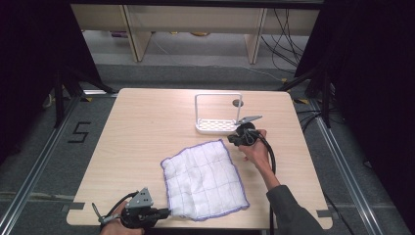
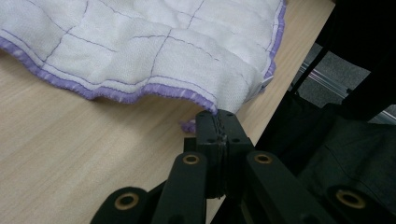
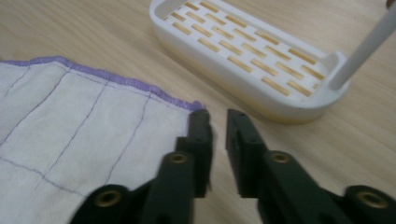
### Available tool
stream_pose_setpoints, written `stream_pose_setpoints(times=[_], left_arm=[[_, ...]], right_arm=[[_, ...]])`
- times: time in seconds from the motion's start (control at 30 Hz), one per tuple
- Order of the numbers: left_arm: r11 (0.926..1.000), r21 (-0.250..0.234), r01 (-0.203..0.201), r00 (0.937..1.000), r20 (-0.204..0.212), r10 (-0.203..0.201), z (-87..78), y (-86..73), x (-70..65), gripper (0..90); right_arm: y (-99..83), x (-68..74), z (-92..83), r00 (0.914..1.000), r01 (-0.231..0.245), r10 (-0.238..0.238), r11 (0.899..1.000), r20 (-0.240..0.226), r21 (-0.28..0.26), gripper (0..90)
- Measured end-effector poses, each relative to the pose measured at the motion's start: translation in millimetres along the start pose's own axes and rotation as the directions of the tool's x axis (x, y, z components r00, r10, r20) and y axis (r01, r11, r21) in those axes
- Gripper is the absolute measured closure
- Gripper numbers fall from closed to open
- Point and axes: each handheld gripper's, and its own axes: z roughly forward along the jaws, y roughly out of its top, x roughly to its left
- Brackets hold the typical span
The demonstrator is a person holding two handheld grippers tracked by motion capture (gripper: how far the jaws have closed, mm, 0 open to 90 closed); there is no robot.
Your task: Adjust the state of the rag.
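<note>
Tongs first: the left gripper (image 2: 218, 122) was clamped tight on the near corner of the cloth (image 1: 204, 180), jaws pinched together over its purple hem. The right gripper (image 3: 218, 122) hovered at the far corner with a narrow gap between its jaws and nothing in them. The cloth lay flat on the table (image 1: 137, 127), just in front of the white rack (image 1: 218, 116). It looked light, soft and limp, so it would likely sag; stitched corners seemed the surest holds.

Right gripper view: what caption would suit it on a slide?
Black tongs, slightly parted, hover at the purple-edged corner of a white cloth, beside a white slotted rack on a wooden table.
</note>
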Motion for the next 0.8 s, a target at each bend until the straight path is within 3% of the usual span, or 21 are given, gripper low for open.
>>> stream_pose_setpoints(times=[0.1,0.2,0.23,0.27,0.33,0.43,0.47,0.57,0.63,0.7,0.8], left_arm=[[1.0000,0.005,-0.001,1.0000,-0.001,0.001,-1.1,-0.7,0.9,88.7],[1.0000,-0.002,0.008,1.0000,-0.001,-0.008,-1.2,-2.2,1.6,88.7],[0.9998,-0.001,0.018,0.9998,-0.002,-0.018,-1.2,-2.7,1.4,88.7],[0.9999,0.015,-0.008,0.9999,-0.009,0.008,-2.5,-2.6,3.2,88.7],[1.0000,-0.008,-0.001,1.0000,0.003,0.001,-1.4,-2.7,2.0,88.7],[0.9999,-0.016,0.003,1.0000,0.005,-0.002,-0.6,-2.7,1.5,88.8],[1.0000,-0.007,0.003,1.0000,0.003,-0.003,-1.1,-2.6,1.5,88.8],[1.0000,-0.009,-0.002,0.9999,0.012,0.002,-1.7,-3.2,2.0,89.1],[0.9998,0.002,-0.022,0.9997,0.005,0.022,-2.8,-2.4,2.6,89.2],[1.0000,-0.005,-0.009,1.0000,0.004,0.009,-1.3,-1.5,1.9,89.2],[0.9999,-0.013,-0.008,0.9998,0.016,0.008,1.2,2.3,2.4,89.3]], right_arm=[[4.4,8.4,12.3,0.9999,0.008,-0.008,0.999,0.007,0.034,68.2],[8.3,14.2,26.1,0.9998,0.014,-0.014,0.999,0.014,0.046,65.7],[9.5,16.9,29.5,0.9999,0.000,-0.001,0.998,0.013,0.057,65.0],[9.4,18.0,34.8,0.9996,0.006,-0.007,0.999,0.028,0.054,63.7],[10.6,21.5,40.2,0.9993,-0.015,0.012,0.996,0.036,0.086,62.7],[11.6,19.8,43.8,0.9992,0.033,-0.035,0.997,0.021,0.067,80.8],[11.6,22.9,42.3,1.0000,0.006,-0.007,0.997,0.001,0.082,85.2],[12.2,21.0,37.9,0.9983,0.057,-0.058,0.995,0.000,0.083,88.5],[10.6,19.6,29.7,0.9994,0.025,-0.027,0.997,0.022,0.073,88.7],[9.1,10.7,17.7,0.9968,0.060,-0.062,0.997,0.050,0.054,88.7],[3.9,-1.3,2.3,0.9968,0.021,-0.023,0.999,0.077,0.029,88.8]])
